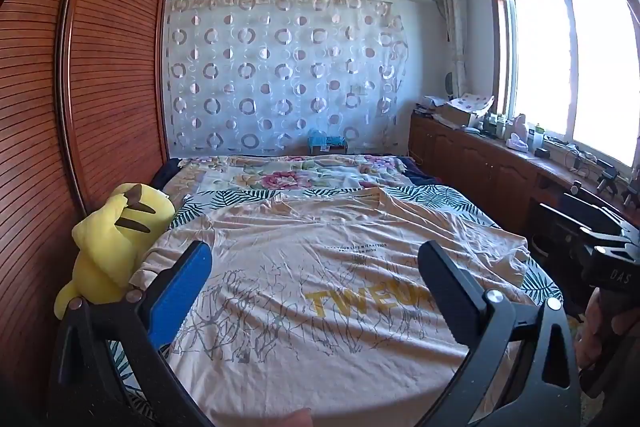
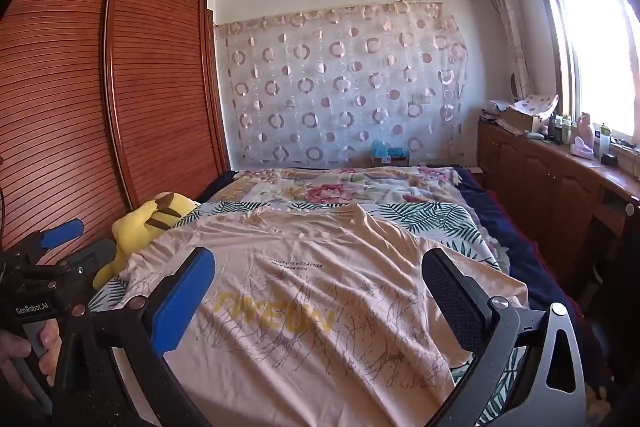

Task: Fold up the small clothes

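1. Peach cotton fills the near ground: a T-shirt (image 1: 320, 267) lies spread face-up on the bed, printed with yellow lettering and a grey branch-like drawing, directly ahead of and below both claws.
2. Left gripper (image 1: 316, 283) hangs above the shirt's lower half with its jaws at their widest and nothing between them; the blue pad (image 1: 180, 291) sits toward the shirt's left edge, the black one over the lettering. Right gripper (image 2: 320, 291) is just as wide and just as empty, framing the same print from the other side.
3. Both claws tilt slightly downward over the hem end, which reads as a start pose: the shirt is laid flat so that sleeves and sides can be pinched, and no fold looks begun.
4. Left of the left claw, a yellow plush toy (image 1: 116, 239) leans on the shirt's left sleeve area; it may pin that cloth, though the contact is hard to judge through the fisheye.
5. Beyond the claws, the collar points away, lying on a leaf-print sheet (image 2: 432, 215), with a floral quilt (image 1: 288, 175) farther on.
6. Farthest ahead hangs a circle-patterned curtain (image 2: 344, 87); a slatted wooden wardrobe (image 1: 100, 87) stands to the left.
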### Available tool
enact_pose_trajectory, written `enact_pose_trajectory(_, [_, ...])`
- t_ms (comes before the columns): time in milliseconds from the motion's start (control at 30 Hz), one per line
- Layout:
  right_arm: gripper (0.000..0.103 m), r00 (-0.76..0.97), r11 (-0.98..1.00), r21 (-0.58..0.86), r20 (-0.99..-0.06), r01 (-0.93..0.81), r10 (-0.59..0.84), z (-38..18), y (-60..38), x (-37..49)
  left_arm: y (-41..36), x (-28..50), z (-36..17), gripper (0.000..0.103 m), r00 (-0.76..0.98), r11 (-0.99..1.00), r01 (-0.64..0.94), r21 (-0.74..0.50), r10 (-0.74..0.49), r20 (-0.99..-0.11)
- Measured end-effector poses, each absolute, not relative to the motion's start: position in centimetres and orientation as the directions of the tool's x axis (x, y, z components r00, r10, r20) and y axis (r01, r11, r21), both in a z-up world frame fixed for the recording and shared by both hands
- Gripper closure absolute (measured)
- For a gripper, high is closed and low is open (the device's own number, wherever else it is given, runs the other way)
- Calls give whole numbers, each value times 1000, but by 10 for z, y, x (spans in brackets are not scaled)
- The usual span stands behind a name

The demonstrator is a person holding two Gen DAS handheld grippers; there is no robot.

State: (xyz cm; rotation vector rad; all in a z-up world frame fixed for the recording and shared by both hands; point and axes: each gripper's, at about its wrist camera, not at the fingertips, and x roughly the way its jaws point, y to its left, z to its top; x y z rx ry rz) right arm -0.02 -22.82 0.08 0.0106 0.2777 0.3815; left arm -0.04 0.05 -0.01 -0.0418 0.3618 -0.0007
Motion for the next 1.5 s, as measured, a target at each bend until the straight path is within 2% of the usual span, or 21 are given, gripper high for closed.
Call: enact_pose_trajectory(1500, [0,897,928,67,-239,-367,372,1,-228,-4,-6,-3,1,0,935,1000,-9,-25,-1,-355])
